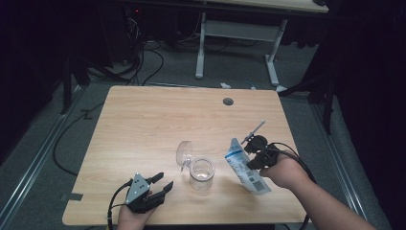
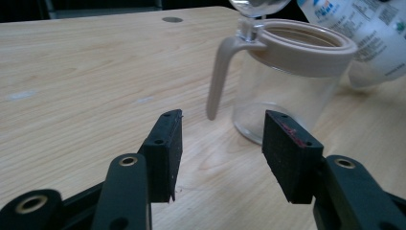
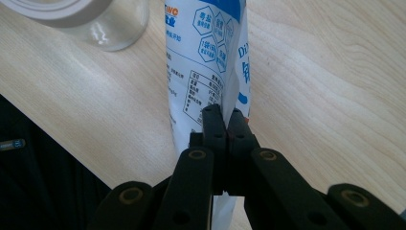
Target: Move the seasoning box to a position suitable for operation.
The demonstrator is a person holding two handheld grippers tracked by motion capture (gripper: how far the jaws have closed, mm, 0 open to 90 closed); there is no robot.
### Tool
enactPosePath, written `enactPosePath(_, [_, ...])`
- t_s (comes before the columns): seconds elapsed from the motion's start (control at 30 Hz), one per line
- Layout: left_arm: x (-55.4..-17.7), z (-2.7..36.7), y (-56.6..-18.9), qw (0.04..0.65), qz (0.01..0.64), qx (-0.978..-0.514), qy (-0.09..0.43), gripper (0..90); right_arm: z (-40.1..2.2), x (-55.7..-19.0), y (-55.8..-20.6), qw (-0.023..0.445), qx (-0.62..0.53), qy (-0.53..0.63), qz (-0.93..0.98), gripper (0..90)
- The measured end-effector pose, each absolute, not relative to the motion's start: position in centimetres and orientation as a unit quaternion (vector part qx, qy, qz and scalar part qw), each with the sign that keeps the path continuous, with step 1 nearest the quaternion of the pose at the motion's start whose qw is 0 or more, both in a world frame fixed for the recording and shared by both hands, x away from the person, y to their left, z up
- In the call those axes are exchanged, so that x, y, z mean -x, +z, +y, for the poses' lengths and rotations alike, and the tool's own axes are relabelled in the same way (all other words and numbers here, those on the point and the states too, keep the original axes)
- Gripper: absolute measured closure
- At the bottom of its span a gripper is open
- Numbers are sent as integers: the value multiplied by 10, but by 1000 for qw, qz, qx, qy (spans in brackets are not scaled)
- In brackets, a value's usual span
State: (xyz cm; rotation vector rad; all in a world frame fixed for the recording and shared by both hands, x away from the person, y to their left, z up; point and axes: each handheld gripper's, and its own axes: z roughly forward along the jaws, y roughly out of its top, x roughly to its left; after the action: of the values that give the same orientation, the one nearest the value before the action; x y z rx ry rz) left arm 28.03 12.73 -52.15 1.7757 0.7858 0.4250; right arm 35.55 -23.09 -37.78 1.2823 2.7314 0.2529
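Currently pinched flat between the clenched pads of the right gripper (image 3: 225, 125): a white and blue pouch (image 3: 206, 57), gripped at its edge, tilted over the table (image 1: 143, 124) near the right part of the near edge, top leaning toward the jar. Just left of the pouch, near the middle of the near edge: a clear glass jar (image 1: 201, 173) with a beige rim and handle, lid (image 1: 184, 152) flipped up and open at its far side. Toward the near left corner: left gripper (image 1: 162, 182), released and holding nothing, pads apart and aimed at the jar. Seen from the left gripper view: jar (image 2: 287, 81) standing just beyond the spread fingertips (image 2: 167, 143), handle facing them, not touching.
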Motion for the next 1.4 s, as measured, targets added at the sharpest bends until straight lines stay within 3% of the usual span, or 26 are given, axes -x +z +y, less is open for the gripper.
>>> enactPosePath(0.33, [-270,113,-519,551,301,-759,171,485,-226,-348,-362,60,-422,88,900,900])
enactPosePath(0.9, [-257,55,-515,554,231,-785,153,469,-213,-339,-354,56,-403,90,909,900])
enactPosePath(1.4, [-255,17,-511,562,190,-792,140,399,-198,-332,-341,58,-390,94,914,900])
